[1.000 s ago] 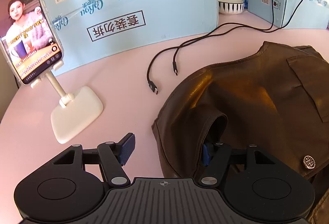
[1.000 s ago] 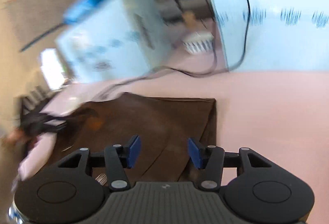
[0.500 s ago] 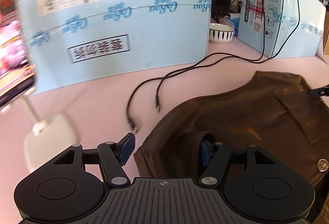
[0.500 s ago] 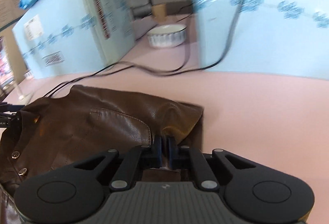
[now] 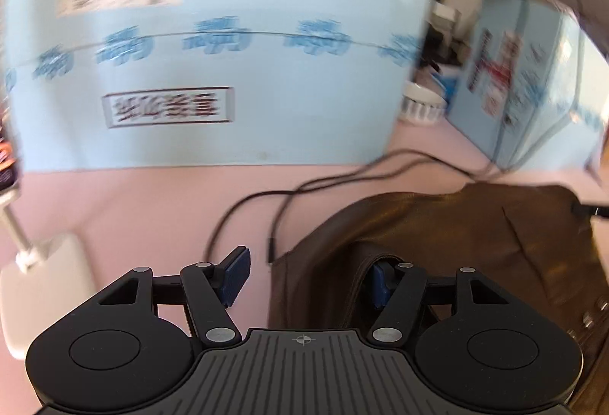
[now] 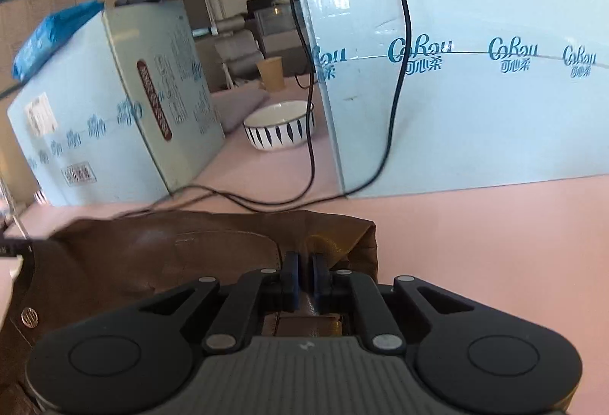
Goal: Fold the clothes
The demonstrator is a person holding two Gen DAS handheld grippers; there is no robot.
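Observation:
A brown leather jacket (image 5: 449,236) lies on the pink table (image 5: 152,194). My left gripper (image 5: 308,272) is open at its left edge: the right finger sits inside a sleeve opening, the left finger (image 5: 236,272) is over bare table. In the right wrist view the jacket (image 6: 160,255) fills the lower left. My right gripper (image 6: 303,276) is shut on a fold of the jacket near its right corner, and the leather bunches up just ahead of the pads.
Large light-blue cartons (image 5: 213,46) (image 6: 475,72) stand along the back of the table. Black cables (image 5: 289,198) lie beside the jacket. A striped white bowl (image 6: 279,127) sits between cartons. A white phone stand base (image 5: 42,285) is at the left.
My right gripper closed on the jacket's edge and has lifted the fold slightly. My left gripper stayed open in the sleeve opening while its view swung left and up, the phone sliding out of view.

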